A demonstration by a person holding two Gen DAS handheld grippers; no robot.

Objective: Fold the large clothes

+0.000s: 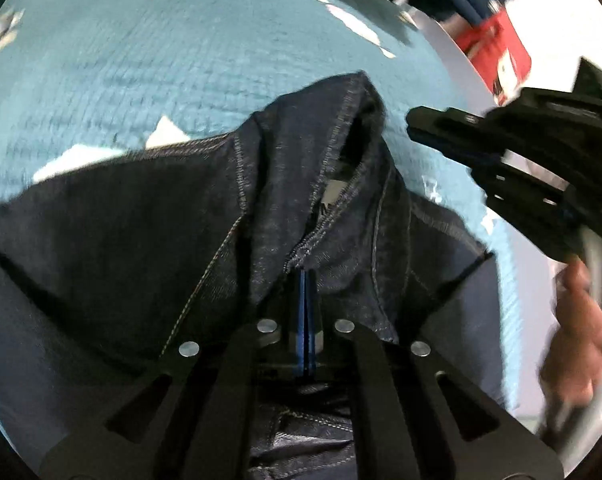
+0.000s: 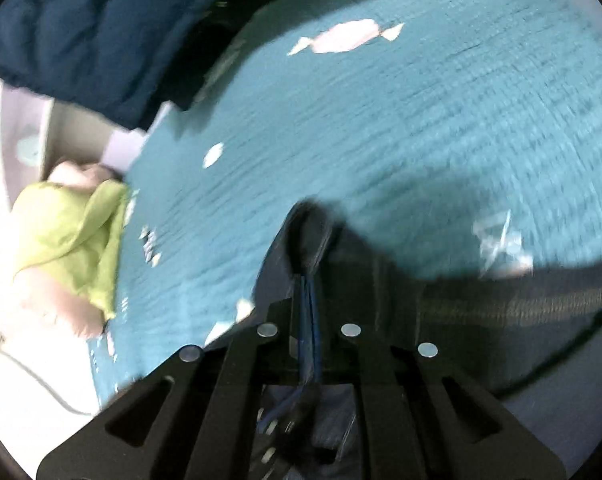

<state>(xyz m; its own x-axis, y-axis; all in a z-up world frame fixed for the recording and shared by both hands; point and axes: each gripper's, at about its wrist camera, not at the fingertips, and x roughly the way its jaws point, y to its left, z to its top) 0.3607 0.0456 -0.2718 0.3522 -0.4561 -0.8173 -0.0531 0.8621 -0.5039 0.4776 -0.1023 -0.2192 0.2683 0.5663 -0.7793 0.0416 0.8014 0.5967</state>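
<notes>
Teal bedspread (image 1: 121, 60) underneath; jeans (image 1: 141, 220) bunched, barely folded yet. Left gripper (image 1: 306, 276) jaws clenched on denim, right gripper (image 2: 309, 280) too.

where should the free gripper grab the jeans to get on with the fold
Likely the raised, stitched band edge of the jeans, coming from the right where the right gripper is. That edge stands up off the blue bedspread as a thick peak, so jaws can straddle it. The left gripper already pinches the denim lower down.
</notes>
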